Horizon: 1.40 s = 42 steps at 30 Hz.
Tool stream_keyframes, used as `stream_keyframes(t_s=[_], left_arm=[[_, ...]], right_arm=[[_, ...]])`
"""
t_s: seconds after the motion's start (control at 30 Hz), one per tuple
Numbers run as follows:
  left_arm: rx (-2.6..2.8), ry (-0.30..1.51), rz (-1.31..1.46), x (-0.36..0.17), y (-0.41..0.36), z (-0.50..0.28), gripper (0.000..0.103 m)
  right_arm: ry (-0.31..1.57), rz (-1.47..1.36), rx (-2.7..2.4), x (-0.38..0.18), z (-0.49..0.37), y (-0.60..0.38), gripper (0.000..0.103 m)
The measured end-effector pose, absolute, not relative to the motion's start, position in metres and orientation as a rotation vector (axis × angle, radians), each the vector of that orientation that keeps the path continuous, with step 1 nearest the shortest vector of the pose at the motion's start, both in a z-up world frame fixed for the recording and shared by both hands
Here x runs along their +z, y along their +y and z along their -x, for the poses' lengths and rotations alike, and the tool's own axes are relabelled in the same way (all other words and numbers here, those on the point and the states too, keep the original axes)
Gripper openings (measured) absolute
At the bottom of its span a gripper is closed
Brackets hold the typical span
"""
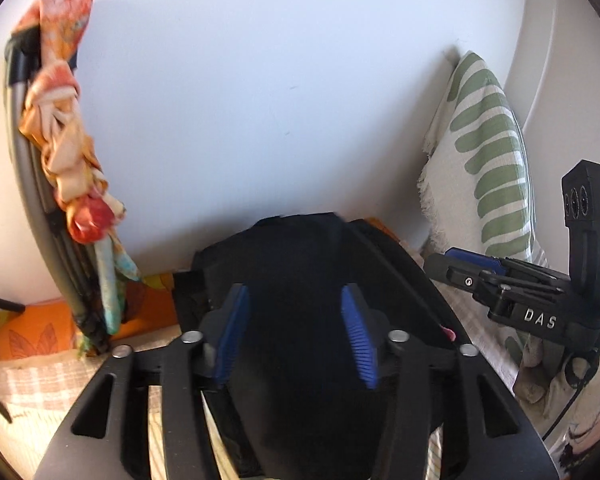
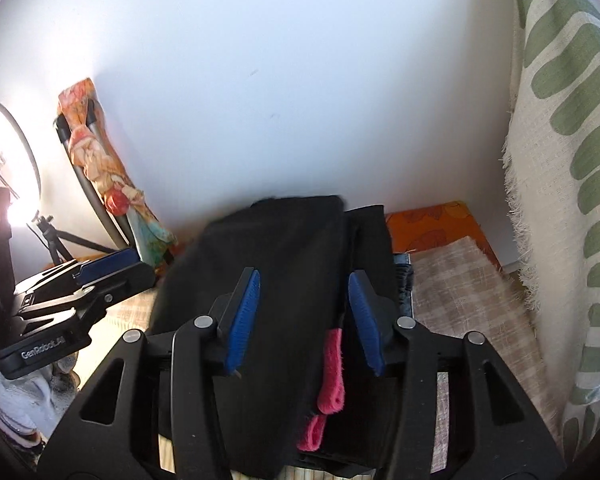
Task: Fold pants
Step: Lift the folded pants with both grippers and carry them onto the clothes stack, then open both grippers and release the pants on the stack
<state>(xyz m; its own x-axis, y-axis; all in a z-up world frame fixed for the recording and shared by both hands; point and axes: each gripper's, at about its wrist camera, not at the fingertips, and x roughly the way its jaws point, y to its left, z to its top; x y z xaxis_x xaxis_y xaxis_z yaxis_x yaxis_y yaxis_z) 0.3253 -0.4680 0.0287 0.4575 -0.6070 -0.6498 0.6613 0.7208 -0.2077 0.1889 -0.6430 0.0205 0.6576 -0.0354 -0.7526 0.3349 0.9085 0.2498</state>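
Black fabric pants [image 1: 296, 320] are seen bunched between the blue ribbed pads of the left gripper [image 1: 296, 332], whose jaws stand spread with cloth filling the gap; whether the cloth is pinched cannot be told. The same pants [image 2: 284, 280], with a pink drawstring [image 2: 332, 372] hanging at their edge, lie between the parted pads of the right gripper [image 2: 304, 316], and a grasp cannot be confirmed there either. Beneath, a beige checked cloth [image 2: 460, 292] is spread, with an orange leaf-print sheet [image 2: 432, 220] beyond. Farther off, a green-striped cream pillow [image 1: 484, 160] and a floral scarf [image 1: 76, 160] knotted on grey poles are set against the white wall [image 1: 260, 80].
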Motion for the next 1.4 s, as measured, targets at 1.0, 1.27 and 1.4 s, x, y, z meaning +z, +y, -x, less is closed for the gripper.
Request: stream_keyframes(t_s=[1.0,1.27,1.4], left_arm=[[-0.743,0.663,-0.14,0.083,-0.409,-0.217,0.078],[-0.741,0.639,-0.132,0.087,-0.367,-0.177,0.08],[-0.735,0.636,-0.132,0.083,-0.345,-0.155,0.081]], right_arm=[[0.714,-0.321,-0.314,0.089,-0.093,-0.58,0.103],[0.688,-0.294,-0.306,0.101,-0.055,-0.532,0.103],[0.677,-0.259,-0.334,0.101,-0.036,-0.507,0.103]])
